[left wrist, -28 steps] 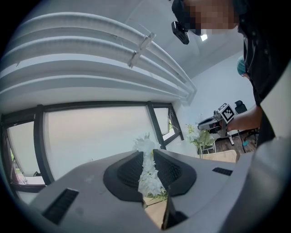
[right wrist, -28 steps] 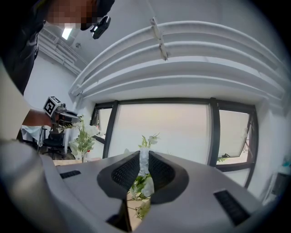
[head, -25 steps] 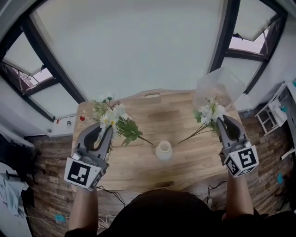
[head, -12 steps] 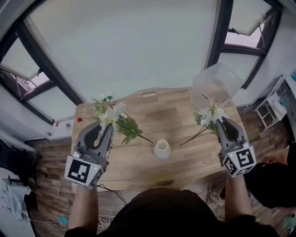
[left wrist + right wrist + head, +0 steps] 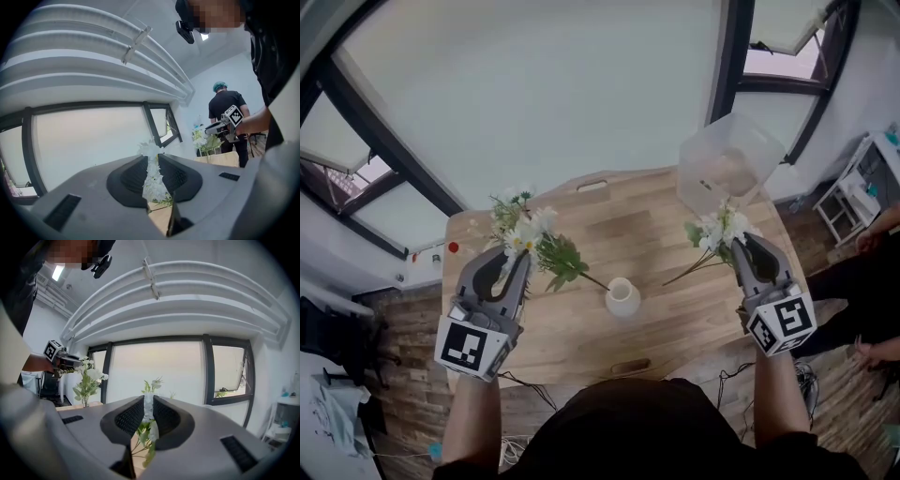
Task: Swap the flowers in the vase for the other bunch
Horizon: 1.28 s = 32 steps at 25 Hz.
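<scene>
A small white vase stands mid-table with nothing in its mouth. My left gripper is shut on a bunch of white flowers with green leaves, held above the table's left side, stems trailing toward the vase. In the left gripper view the blossoms fill the gap between the jaws. My right gripper is shut on a second white bunch over the table's right side. Its flowers are pinched between the pads in the right gripper view. Both grippers point roughly level.
The wooden table has a handle slot at its far edge. A clear plastic container stands at the back right corner. Large windows run behind the table. A person's arm shows at the right edge, and another person stands beyond.
The right gripper has sunk slightly with its bunch. The left gripper has kept still. The head view has shifted, and a person's arm has come in at the right edge.
</scene>
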Tool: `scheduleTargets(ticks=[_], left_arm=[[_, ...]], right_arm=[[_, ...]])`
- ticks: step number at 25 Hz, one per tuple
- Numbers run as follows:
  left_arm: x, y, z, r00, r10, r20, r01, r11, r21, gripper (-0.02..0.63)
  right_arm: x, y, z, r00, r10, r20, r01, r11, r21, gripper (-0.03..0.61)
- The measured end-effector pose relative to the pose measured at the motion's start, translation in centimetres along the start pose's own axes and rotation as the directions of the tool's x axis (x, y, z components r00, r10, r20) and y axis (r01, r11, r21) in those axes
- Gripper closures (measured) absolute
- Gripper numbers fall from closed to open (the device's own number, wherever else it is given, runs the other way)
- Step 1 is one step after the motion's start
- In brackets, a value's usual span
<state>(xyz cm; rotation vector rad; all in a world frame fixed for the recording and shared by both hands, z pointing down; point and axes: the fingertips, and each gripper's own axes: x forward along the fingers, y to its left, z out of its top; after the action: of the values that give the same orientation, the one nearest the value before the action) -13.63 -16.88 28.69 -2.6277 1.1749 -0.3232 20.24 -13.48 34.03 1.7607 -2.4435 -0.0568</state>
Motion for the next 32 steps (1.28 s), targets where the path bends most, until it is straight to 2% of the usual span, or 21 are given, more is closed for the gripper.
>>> scheduleTargets(ticks=[5, 10, 20, 32], left_arm=[[0.9, -1.3, 0.5, 1.000, -0.014, -0.008, 0.014, 1.000, 0.012, 0.548], [1.6, -2.0, 0.6, 0.999, -0.030, -0.015, 0.030, 0.999, -0.015, 0.548], [3.2, -3.5, -0.3, 0.996, -0.038, -0.079, 0.040, 0.999, 0.029, 0.548], [4.9, -7.1, -1.0, 0.990, -0.101, -0.096, 0.105, 0.994, 0.030, 0.548]], right_arm=[[-0.5, -0.3, -0.5, 1.000, -0.003, 0.004, 0.002, 1.000, 0.018, 0.502], [-0.8, -0.4, -0.9, 1.000, 0.002, 0.004, -0.002, 0.999, 0.033, 0.502], [-1.7, -1.9, -3.5, 1.000, -0.009, -0.007, 0.009, 0.995, 0.094, 0.502], [-2.5, -2.5, -5.7, 1.000, -0.010, -0.020, 0.013, 0.990, 0.139, 0.502]])
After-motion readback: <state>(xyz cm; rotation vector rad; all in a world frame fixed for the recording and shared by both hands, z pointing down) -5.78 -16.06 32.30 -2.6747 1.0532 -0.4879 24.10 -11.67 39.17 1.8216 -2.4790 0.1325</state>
